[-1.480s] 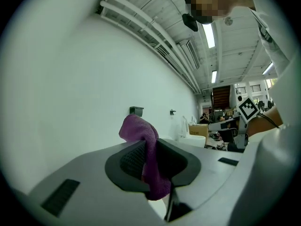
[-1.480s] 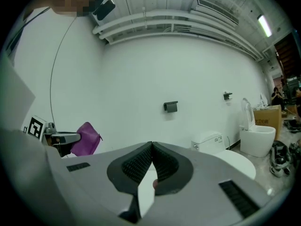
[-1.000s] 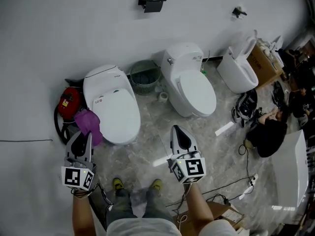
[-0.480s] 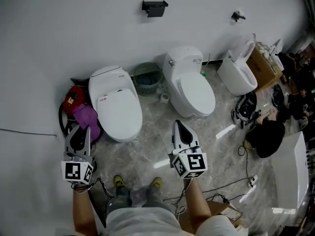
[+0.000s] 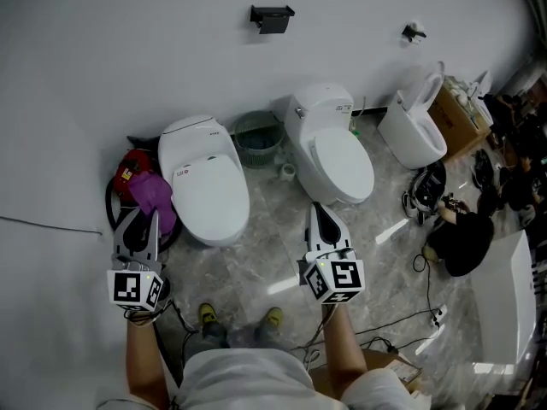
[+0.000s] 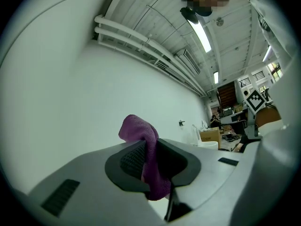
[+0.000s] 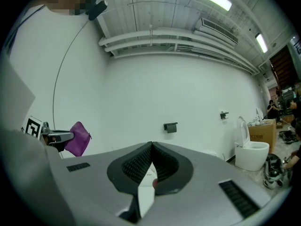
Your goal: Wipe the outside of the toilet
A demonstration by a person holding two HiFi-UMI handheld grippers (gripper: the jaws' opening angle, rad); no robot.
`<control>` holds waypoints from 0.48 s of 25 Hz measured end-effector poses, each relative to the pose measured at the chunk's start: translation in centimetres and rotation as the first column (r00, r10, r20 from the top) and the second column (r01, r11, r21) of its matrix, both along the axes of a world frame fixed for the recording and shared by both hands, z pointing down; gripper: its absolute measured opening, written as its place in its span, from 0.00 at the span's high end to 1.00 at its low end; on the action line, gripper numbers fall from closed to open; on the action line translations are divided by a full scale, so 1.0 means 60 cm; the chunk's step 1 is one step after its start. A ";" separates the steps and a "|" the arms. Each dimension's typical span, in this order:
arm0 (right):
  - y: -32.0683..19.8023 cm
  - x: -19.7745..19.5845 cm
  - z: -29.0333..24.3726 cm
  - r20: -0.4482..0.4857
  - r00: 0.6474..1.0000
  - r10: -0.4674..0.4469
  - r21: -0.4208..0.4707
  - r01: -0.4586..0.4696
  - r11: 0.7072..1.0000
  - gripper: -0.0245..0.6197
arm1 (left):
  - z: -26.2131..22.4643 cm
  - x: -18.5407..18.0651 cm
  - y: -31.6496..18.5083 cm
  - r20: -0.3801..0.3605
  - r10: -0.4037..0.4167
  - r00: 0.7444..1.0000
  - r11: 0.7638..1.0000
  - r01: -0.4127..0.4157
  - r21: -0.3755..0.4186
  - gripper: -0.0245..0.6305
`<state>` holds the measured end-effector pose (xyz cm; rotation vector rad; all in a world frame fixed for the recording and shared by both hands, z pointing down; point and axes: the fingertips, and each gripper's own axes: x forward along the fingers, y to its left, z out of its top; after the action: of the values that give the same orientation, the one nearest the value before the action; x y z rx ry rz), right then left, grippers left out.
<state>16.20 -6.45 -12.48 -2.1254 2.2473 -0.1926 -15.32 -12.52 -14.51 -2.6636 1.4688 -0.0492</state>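
A: So, what is different from a second ago?

B: Not much, but it matters. The left gripper [image 5: 142,229] has its jaws clamped on the purple cloth [image 5: 151,197]. The cloth has moved off the front-left edge of the toilet [image 5: 205,186]. It now hangs just beside the toilet's left flank, above the red thing [image 5: 126,172] on the floor [image 5: 256,259].

A: Is the cloth touching the toilet?

B: The head view does not settle that, because the cloth only appears beside the bowl's side. The left gripper view shows bare wall behind the cloth, so contact cannot be confirmed.

A: And the other hand?

B: The right gripper [image 5: 322,216] has its jaws pressed together with nothing between them. It has edged a little nearer the second toilet [image 5: 335,156] and hangs over the floor in front of it, well apart from the cloth.

A: What does that mean for the job?

B: The person is probably lining the cloth up along the toilet's left side, so the wipe looks about to start or barely begun. The lid is down. The wastebasket [image 5: 256,137] stands between the two toilets and may crowd the right flank when its turn comes.
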 end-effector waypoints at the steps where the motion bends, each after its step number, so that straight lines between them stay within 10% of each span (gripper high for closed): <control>1: -0.001 -0.002 -0.001 -0.003 1.000 -0.002 -0.001 0.002 1.000 0.95 | -0.001 0.000 0.000 -0.005 0.000 1.000 1.000 0.000 -0.002 0.83; 12: -0.011 -0.021 -0.002 -0.016 0.999 -0.034 -0.009 0.034 0.999 0.95 | 0.002 -0.012 0.001 -0.003 -0.013 1.000 1.000 0.013 0.008 0.83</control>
<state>14.91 -7.12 -12.60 -2.1019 2.2970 -0.1869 -16.02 -12.45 -14.39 -2.6491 1.4835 -0.0405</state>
